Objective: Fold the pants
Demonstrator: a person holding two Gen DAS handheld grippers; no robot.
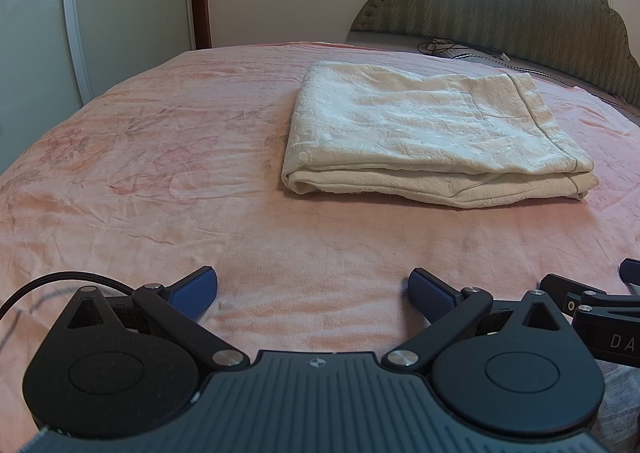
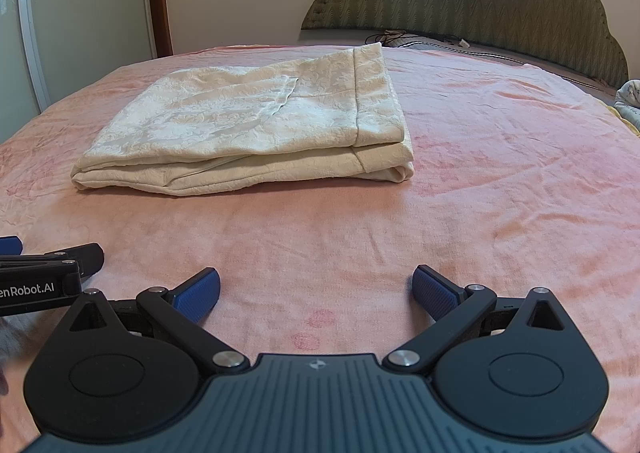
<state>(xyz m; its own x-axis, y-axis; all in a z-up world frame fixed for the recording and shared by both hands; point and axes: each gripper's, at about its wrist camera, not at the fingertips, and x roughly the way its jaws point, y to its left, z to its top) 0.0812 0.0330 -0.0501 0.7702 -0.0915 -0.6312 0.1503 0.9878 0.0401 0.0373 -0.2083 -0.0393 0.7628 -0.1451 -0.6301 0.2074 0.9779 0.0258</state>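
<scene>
cream pants (image 2: 248, 121) folded flat on pink bedspread (image 2: 480, 193); right gripper (image 2: 316, 289) spread wide, empty, well short of them.

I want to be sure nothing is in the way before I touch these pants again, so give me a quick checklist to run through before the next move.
1. Left hand-held gripper open and holding nothing: ok.
2. Right hand-held gripper open and holding nothing: ok.
3. Cream pants lying folded in layers on the pink bedspread: ok.
4. Both grippers apart from the pants, bare bedspread between: ok.
5. Layers squared up: not ok, the lower layer sticks out past the upper one along the near edge.
6. Far edge of the pants neat: cannot tell, it is hidden from these low views.
</scene>
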